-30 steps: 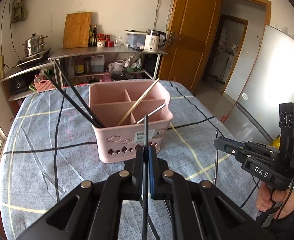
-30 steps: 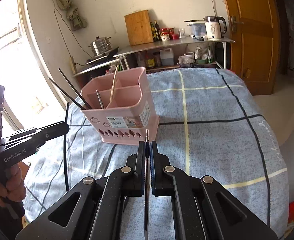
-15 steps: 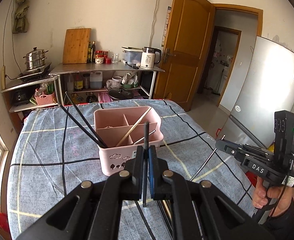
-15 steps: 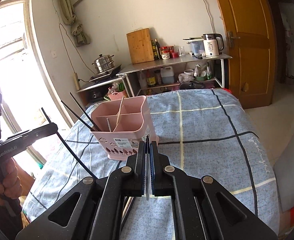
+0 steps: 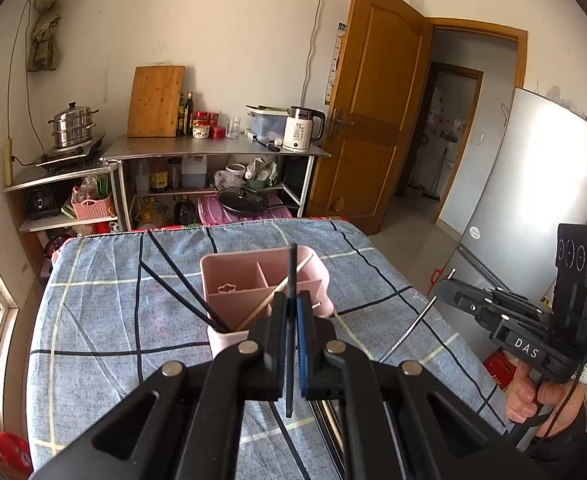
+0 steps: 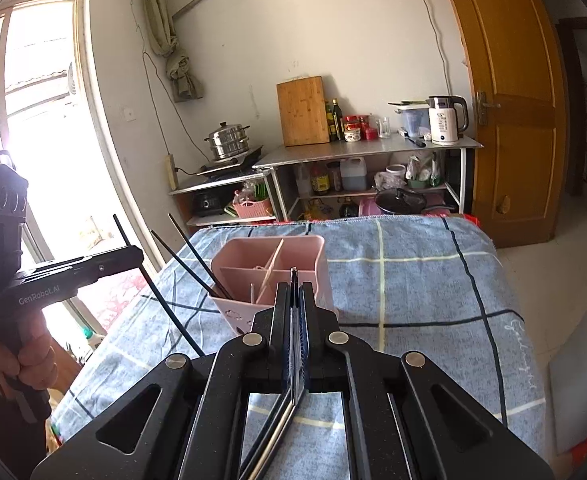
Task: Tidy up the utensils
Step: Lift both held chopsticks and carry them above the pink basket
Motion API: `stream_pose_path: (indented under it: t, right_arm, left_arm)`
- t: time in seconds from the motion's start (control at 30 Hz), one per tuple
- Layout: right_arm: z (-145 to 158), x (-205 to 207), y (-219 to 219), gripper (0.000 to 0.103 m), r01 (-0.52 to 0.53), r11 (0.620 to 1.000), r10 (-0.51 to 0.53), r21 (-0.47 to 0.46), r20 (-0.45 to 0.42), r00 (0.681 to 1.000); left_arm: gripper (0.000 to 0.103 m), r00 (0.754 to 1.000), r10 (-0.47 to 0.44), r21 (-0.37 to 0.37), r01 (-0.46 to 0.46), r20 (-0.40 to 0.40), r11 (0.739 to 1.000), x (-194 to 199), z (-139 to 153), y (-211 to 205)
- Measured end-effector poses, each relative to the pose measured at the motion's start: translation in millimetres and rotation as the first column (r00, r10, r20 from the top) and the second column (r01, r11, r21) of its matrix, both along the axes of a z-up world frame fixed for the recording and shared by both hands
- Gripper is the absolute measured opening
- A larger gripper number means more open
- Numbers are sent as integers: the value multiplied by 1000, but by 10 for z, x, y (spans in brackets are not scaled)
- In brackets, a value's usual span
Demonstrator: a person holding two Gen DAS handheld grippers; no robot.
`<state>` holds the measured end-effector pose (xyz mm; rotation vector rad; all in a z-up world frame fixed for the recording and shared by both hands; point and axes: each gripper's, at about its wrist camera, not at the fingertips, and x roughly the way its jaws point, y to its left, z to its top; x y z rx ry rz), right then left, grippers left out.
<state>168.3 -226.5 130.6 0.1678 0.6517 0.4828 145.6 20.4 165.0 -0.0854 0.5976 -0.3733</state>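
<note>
A pink divided utensil basket (image 5: pixel 229 280) (image 6: pixel 317 252) stands on the blue checked tablecloth. It holds two black chopsticks (image 5: pixel 173 276) leaning left, a wooden chopstick (image 5: pixel 269 300) and a metal one. My left gripper (image 5: pixel 291 308) is shut on a black chopstick (image 5: pixel 291 264), held upright above the table in front of the basket. My right gripper (image 6: pixel 293 292) is shut on a metal chopstick (image 6: pixel 293 276), raised in front of the basket. The right gripper also shows in the left wrist view (image 5: pixel 445 288), its metal chopstick (image 5: pixel 409 332) slanting down.
The table (image 5: pixel 93 320) ends at the far side before metal shelves (image 5: pixel 213 152) with pots, kettle and cutting board. A wooden door (image 5: pixel 373 100) stands open at the right, a fridge (image 5: pixel 533 200) beside it. A window (image 6: pixel 45 140) is at the left.
Both grippers have risen and pulled back from the basket, each keeping its chopstick. The basket now looks smaller and lower in both views.
</note>
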Motion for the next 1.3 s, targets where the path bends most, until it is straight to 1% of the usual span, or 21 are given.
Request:
stream_pose_path:
  t: [0.1,0.4,0.57,0.67,0.73,0.93,1.3]
  right_arm:
    - [124,68,120,4,-17,1000,17,1,25,1000]
    - [362,351,421,4,-51,998,49,44,56,997]
    - [450,529,555,4,-56,997,52,61,75,996]
    - [467,630,597,4,-53,996,47,74,83,995]
    - [456,687,623,4,-49,995,43,85,81,996]
    - [328,841,743,4,-39,997,33,72,73,997]
    - [-163,1033,851,4,-39,999,39,33,-18,999]
  left_arm:
    - [5,1000,12,-5,-12,20,1000,46,145,56]
    - [5,997,42,-27,-40,58,999,269,478,205]
    - [5,996,58,-32,-55,75,998,434,609,260]
    - [5,995,64,-42,-61,77,997,536,632,290]
    - [5,994,70,-37,-68,84,997,592,623,296]
    - [5,995,77,-54,-74,61,996,787,452,356]
    - [5,996,81,-61,-82,-23,995,1000,-54,437]
